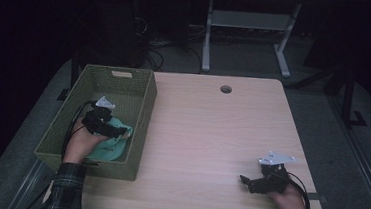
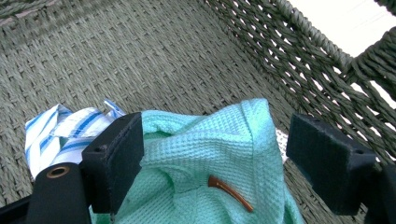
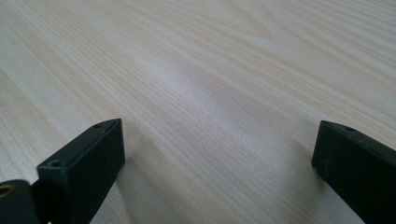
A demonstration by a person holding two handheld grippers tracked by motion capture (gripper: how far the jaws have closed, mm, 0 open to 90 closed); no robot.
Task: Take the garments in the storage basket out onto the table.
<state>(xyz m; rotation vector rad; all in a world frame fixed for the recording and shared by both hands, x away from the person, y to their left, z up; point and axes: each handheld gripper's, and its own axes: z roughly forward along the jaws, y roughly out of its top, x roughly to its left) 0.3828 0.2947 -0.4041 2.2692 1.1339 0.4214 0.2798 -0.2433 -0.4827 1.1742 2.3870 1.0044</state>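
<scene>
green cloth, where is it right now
The green cloth lies inside the woven basket at the table's left in the high view, between the open left gripper fingers, beside a blue-striped cloth.

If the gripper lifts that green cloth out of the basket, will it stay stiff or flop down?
Probably flop. The green cloth is already bunched and folded between the left gripper's open jaws, so it should droop. Its waffle weave looks grippy, not slippery. It likely weighs little and won't break.

Waffle-weave cloth [image 2: 219,154], woven wicker basket [image 2: 140,56]
</scene>
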